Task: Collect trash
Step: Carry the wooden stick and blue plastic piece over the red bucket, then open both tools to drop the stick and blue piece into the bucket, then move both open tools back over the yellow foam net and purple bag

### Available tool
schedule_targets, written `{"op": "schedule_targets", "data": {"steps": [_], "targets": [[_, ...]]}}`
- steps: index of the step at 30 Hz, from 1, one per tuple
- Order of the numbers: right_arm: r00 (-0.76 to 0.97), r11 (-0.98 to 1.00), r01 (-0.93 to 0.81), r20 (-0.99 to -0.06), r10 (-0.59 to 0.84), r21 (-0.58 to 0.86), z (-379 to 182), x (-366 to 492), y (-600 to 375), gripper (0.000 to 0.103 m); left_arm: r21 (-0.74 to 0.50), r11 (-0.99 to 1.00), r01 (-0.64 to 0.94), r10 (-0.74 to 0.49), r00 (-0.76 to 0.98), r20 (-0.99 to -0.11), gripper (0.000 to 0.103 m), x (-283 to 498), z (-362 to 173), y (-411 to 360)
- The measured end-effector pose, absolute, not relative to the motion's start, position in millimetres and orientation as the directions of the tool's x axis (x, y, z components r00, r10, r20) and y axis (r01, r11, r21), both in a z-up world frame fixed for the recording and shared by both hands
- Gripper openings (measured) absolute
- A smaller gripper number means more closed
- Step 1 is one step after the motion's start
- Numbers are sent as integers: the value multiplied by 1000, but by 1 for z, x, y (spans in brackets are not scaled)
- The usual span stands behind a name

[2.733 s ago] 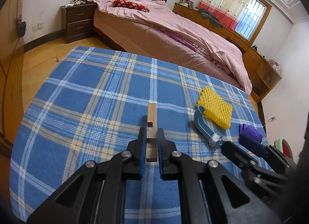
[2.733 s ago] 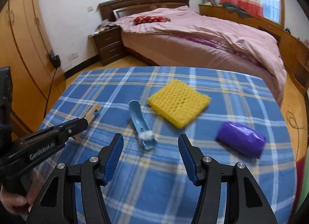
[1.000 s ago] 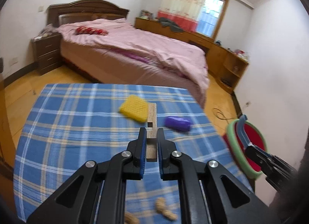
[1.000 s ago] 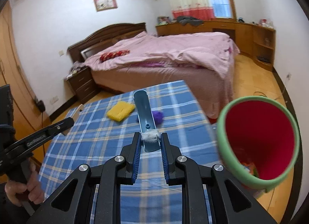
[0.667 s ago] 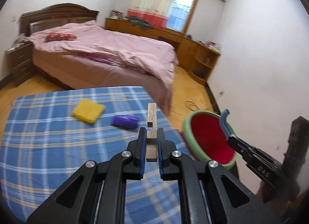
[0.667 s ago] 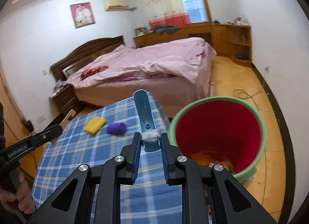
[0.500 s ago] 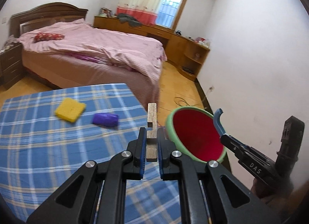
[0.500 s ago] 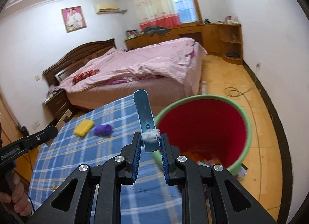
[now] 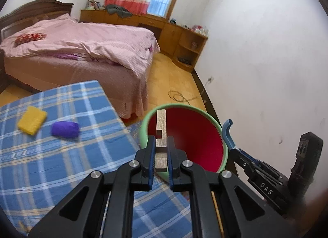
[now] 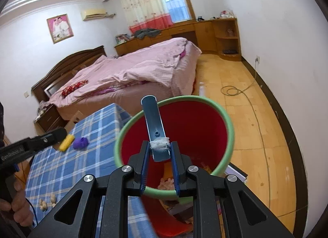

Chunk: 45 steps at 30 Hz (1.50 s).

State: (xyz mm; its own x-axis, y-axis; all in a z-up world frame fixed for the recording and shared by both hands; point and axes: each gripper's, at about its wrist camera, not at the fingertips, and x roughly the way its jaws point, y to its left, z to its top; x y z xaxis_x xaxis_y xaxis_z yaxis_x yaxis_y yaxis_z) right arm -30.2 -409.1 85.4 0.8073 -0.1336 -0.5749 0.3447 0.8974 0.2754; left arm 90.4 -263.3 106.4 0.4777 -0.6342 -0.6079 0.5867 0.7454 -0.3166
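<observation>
Both over the green-rimmed red bucket (image 10: 226,119): right gripper (image 10: 159,157) jaws pinch the stiff, light blue plastic scoop (image 10: 152,119) at its taped end; left gripper (image 9: 160,156) jaws clamp the rigid notched wooden strip (image 9: 161,123) low.

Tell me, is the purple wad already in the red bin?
No, the purple wad lies on the blue plaid tablecloth beside the yellow sponge, outside the red bin.

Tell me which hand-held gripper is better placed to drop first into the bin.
Right, probably. The right hand-held gripper holds the blue plastic piece squarely over the red bin mouth. The left hand-held gripper, with its wooden piece, sits nearer the rim beside the table.
</observation>
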Motion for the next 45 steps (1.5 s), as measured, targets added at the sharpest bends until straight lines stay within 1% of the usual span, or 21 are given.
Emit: {"op": "schedule_targets", "data": {"steps": [9, 15, 16, 17, 19, 24, 28, 32, 34, 40, 42, 44, 45], "targets": [[778, 865, 388, -617, -121, 319, 59, -26, -436, 20, -335, 700, 631, -657, 386, -647, 10, 108, 74, -315], [761, 859, 399, -638, -114, 322, 49, -15, -443, 22, -348, 696, 628, -650, 346, -677, 10, 119, 56, -331], [762, 857, 399, -637, -112, 326, 49, -13, -444, 22, -351, 696, 626, -648, 339, -682, 12, 120, 54, -332], [763, 854, 401, -637, -111, 331, 48, -11, -445, 22, -353, 698, 623, -645, 332, -688, 20, 121, 52, -333], [763, 850, 404, -637, -109, 339, 46, -9, -446, 23, -355, 702, 617, -643, 336, -688, 28, 124, 49, -333], [754, 848, 407, -649, -101, 340, 44, -8, -444, 27, -348, 715, 607, -634, 352, -689, 30, 127, 50, -326], [764, 846, 399, -639, -93, 354, 46, -10, -441, 38, -339, 724, 601, -627, 368, -687, 36, 124, 53, -319], [767, 842, 404, -634, -98, 358, 48, -12, -440, 41, -320, 728, 607, -619, 380, -687, 41, 119, 58, -315], [772, 841, 401, -628, -96, 364, 50, -13, -438, 50, -311, 734, 604, -611, 386, -692, 43, 118, 60, -312], [780, 846, 382, -621, -79, 372, 54, -11, -429, 56, -295, 763, 575, -581, 411, -703, 47, 121, 66, -292], [785, 850, 373, -615, -77, 371, 56, -9, -424, 60, -279, 781, 559, -560, 428, -709, 52, 127, 68, -283], [796, 856, 362, -601, -76, 370, 57, -8, -419, 64, -264, 799, 541, -538, 446, -715, 60, 132, 70, -273], [799, 859, 358, -596, -79, 366, 58, -7, -417, 67, -258, 807, 532, -529, 455, -717, 60, 134, 70, -268]]}}
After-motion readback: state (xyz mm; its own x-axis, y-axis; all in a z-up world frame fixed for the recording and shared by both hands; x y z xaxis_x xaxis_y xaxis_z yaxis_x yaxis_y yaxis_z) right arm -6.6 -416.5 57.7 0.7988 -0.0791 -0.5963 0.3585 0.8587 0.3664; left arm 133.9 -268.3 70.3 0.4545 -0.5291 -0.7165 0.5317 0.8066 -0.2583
